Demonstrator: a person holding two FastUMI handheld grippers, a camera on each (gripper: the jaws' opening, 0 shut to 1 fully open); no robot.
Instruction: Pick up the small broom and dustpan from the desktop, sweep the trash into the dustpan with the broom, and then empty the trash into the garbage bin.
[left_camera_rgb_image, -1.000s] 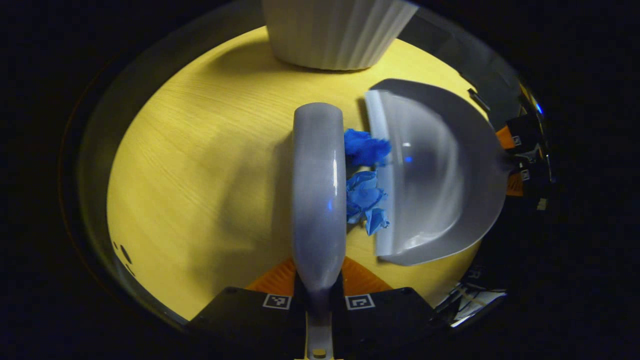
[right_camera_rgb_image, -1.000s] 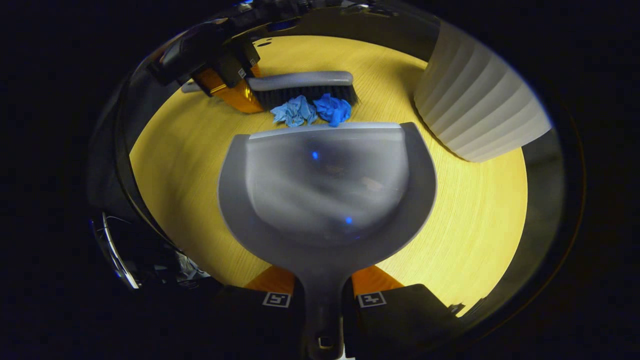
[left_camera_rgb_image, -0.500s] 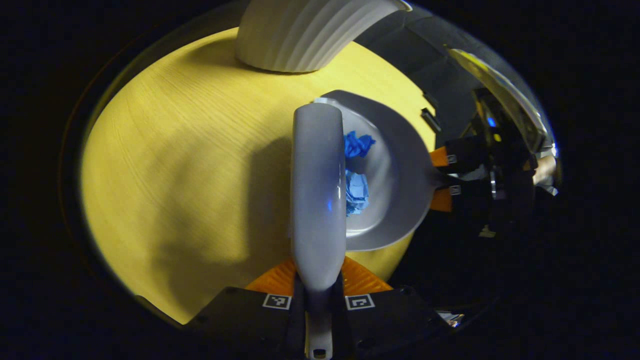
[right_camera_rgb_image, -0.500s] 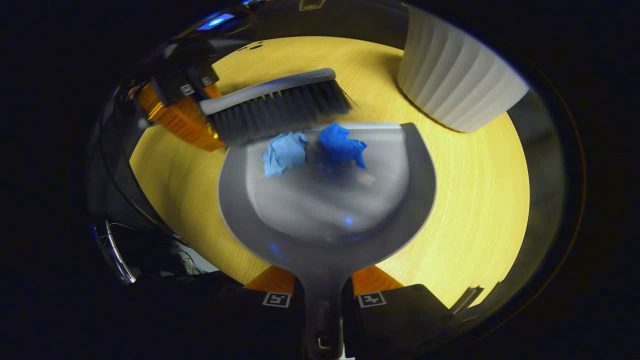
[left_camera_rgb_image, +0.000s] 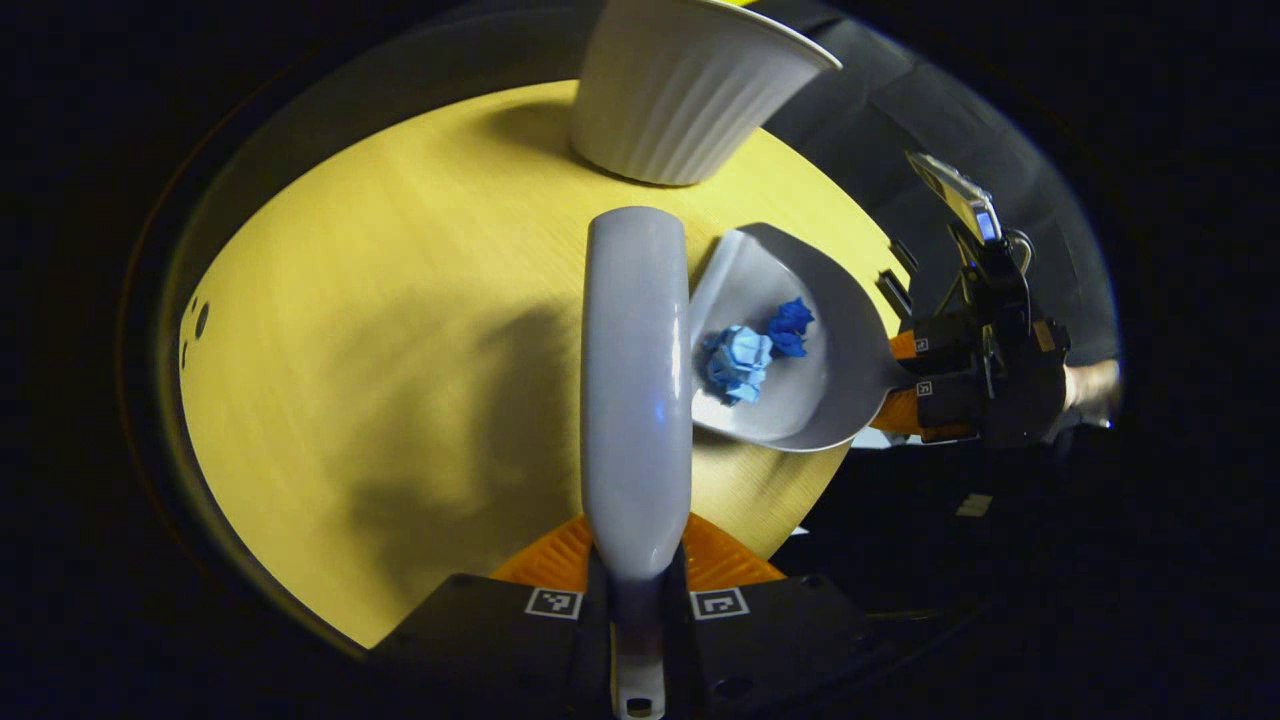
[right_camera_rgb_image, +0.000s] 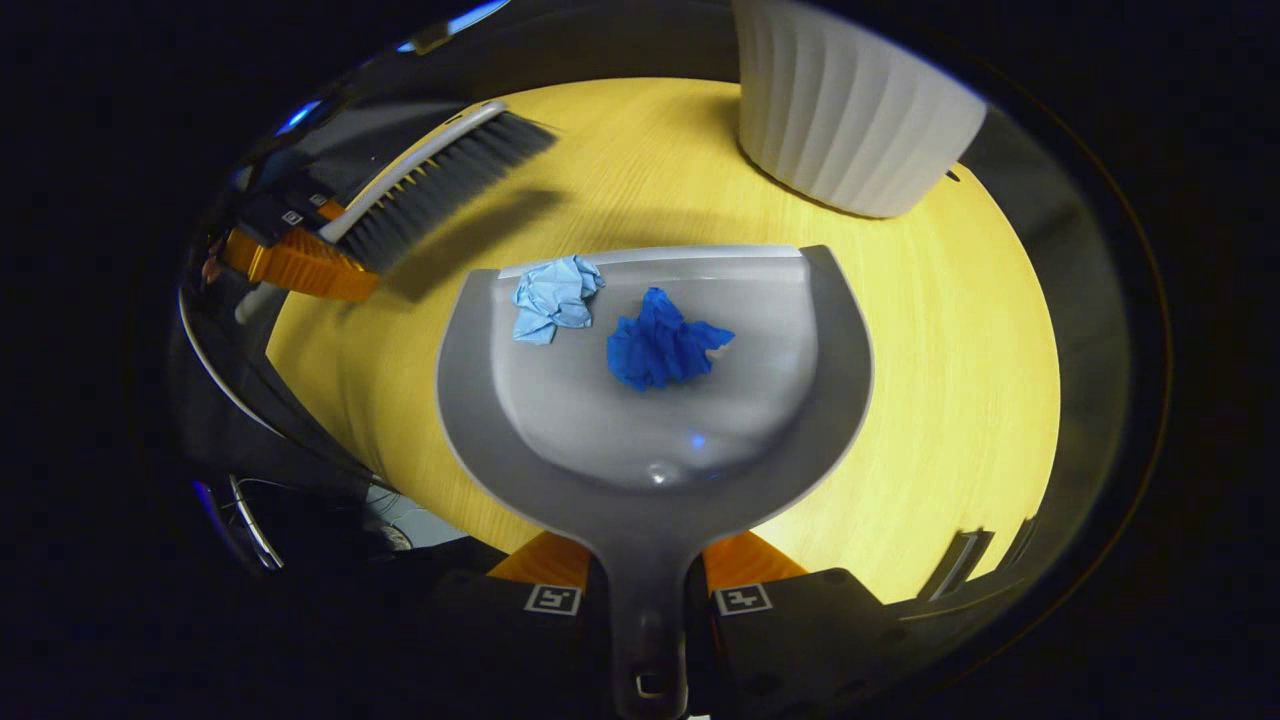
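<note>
Fingers (left_camera_rgb_image: 560, 555) of the left gripper (left_camera_rgb_image: 637, 560) pinch the broom (left_camera_rgb_image: 636, 380) at its handle neck, one each side, in the left gripper view. Broom's back runs straight up the middle over the yellow desktop (left_camera_rgb_image: 400, 330). Just right of it sits the dustpan (left_camera_rgb_image: 790, 340), with two crumpled paper balls (left_camera_rgb_image: 750, 350) in its bowl. Right gripper (left_camera_rgb_image: 915, 375) is farther off, at the pan's handle. White ribbed garbage bin (left_camera_rgb_image: 690, 85) stands near the desktop's far edge.

Right gripper view: fingers (right_camera_rgb_image: 745, 565) clamp the dustpan (right_camera_rgb_image: 650, 440) handle near where it widens into the bowl. Light blue ball (right_camera_rgb_image: 553, 297) lies near the pan's front lip, dark blue ball (right_camera_rgb_image: 660, 345) mid-bowl. Broom (right_camera_rgb_image: 440, 180) is up left with bristles off the pan, held by the left gripper (right_camera_rgb_image: 300, 255). Bin (right_camera_rgb_image: 850, 115) is top right, apart from the pan.

Judgement: paper balls are very light and loose and will roll on smooth plastic, so keep the lip tipped up until over the bin. Pan is stiff and light; the handle grip suits it.
</note>
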